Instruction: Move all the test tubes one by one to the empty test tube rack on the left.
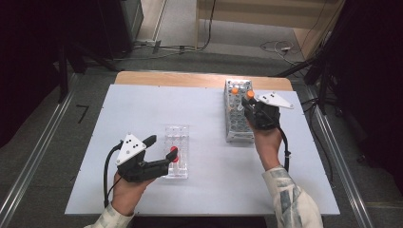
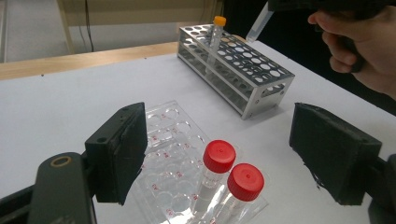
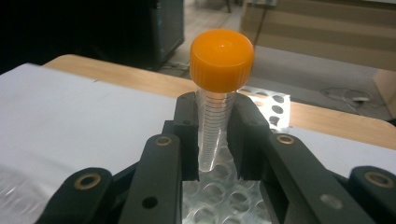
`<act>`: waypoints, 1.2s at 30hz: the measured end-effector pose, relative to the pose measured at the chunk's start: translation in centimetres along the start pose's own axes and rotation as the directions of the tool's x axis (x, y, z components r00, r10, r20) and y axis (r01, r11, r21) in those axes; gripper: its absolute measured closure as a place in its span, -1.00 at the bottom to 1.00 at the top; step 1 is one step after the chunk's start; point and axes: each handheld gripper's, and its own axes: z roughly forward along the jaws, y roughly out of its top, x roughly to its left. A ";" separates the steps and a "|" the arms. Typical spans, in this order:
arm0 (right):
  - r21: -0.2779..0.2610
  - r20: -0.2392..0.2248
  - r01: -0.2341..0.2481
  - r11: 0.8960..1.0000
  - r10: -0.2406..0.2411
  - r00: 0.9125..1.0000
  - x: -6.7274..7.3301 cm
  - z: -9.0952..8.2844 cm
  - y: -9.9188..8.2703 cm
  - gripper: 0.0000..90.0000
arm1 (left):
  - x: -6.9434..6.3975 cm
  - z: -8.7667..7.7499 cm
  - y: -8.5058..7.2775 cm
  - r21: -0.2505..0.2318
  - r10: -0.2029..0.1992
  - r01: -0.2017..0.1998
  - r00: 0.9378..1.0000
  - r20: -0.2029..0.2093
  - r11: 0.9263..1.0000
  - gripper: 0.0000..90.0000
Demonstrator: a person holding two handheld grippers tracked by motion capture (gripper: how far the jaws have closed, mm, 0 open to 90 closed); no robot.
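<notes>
Nearest to us, our left gripper [image 1: 161,154] rests low on the white table [image 1: 142,118] with its jaws spread wide and pinching nothing. Between and just beyond them lies the clear plastic rack [image 2: 170,158], which carries two red-capped tubes [image 2: 231,175] standing side by side at its near end; the other wells that we can see in it are vacant. We judge this rack to be the receiving one, with two tubes already in it and many wells left.

Farther out, on the right side of the table, our right gripper [image 3: 215,154] has its jaws pressed onto the clear graduated body of an orange-capped tube [image 3: 221,60], just below the cap. The tube stands roughly upright in the grip, its tip free of the holes of the metal rack [image 1: 236,124] directly under it. In the left gripper view it shows as tilted, raised well above that rack. So we read the pick-up as done and the carry as the step in hand; the placing remains.

At the far end of the metal rack one more orange-capped tube [image 2: 215,32] stands in its hole, untouched. The other holes we can see in that rack look vacant.

Tally as it appears: two red tubes seated, one orange tube lifted, one orange tube waiting. Whether orange tubes belong in the clear rack we cannot tell; it is our best guess.
</notes>
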 end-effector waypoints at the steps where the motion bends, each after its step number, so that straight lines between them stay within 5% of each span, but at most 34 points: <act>1: 0.002 -0.023 0.006 1.000 -0.006 1.000 0.2 -0.5 -0.2 0.60 | 0.0 0.0 0.0 -0.001 0.001 -0.001 1.000 0.000 1.000 -0.56; 9: 0.015 -0.166 0.077 0.997 -0.074 0.983 2.3 -4.3 -2.5 0.60 | -0.4 0.0 0.0 -0.001 0.009 -0.009 1.000 0.006 1.000 -0.56; 14: 0.042 -0.253 0.110 0.993 -0.096 0.963 3.6 -5.9 -3.9 0.60 | -1.1 0.1 0.1 0.000 0.027 -0.027 0.999 0.035 1.000 -0.56; 21: 0.091 -0.368 0.172 0.981 -0.128 0.921 5.6 -7.4 -6.2 0.60 | -2.8 0.5 0.2 -0.002 0.052 -0.053 0.992 0.113 0.999 -0.42; 24: 0.115 -0.401 0.204 0.972 -0.142 0.905 6.4 -7.9 -7.2 0.60 | -3.9 1.0 0.2 0.004 0.073 -0.075 0.983 0.169 0.997 -0.32; 28: 0.112 -0.434 0.254 0.961 -0.183 0.882 7.8 -8.3 -7.7 0.60 | -5.7 2.3 0.3 0.021 0.102 -0.111 0.961 0.258 0.994 -0.17; 32: 0.102 -0.462 0.282 0.954 -0.205 0.863 8.9 -8.5 -7.8 0.60 | -7.1 3.4 0.5 0.032 0.126 -0.142 0.944 0.304 0.989 -0.07; 36: 0.103 -0.477 0.291 0.951 -0.209 0.854 9.4 -8.7 -7.9 0.60 | -7.5 4.1 0.4 0.042 0.135 -0.158 0.932 0.338 0.987 0.16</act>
